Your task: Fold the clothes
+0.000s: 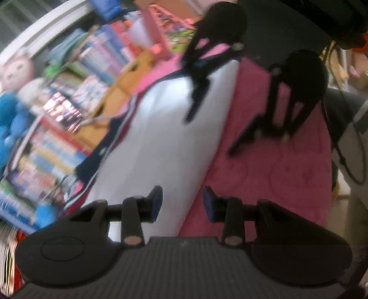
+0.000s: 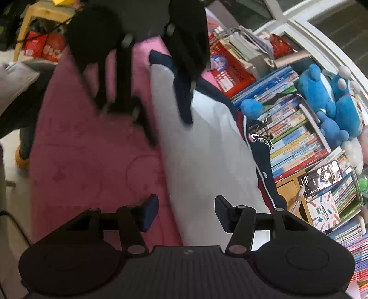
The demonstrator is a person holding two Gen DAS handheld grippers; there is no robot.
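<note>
A white garment [image 1: 165,138] with navy and red trim lies folded into a long strip on a pink mat [image 1: 276,172]. My left gripper [image 1: 182,203] hovers open over the garment's edge at one end, nothing between its fingers. The right gripper [image 1: 210,135] shows blurred at the far end, one finger over the white cloth and one over the mat. In the right wrist view the white garment [image 2: 207,156] runs up the pink mat [image 2: 92,149]. My right gripper [image 2: 186,211] is open over its edge. The left gripper [image 2: 170,132] is open opposite.
Rows of books [image 2: 299,138] and blue plush toys [image 2: 326,101] line the mat's side beyond the garment, with a red basket [image 2: 232,71] and a phone [image 2: 319,178]. A wooden stool [image 2: 43,16] and a person's leg [image 2: 23,138] are on the other side.
</note>
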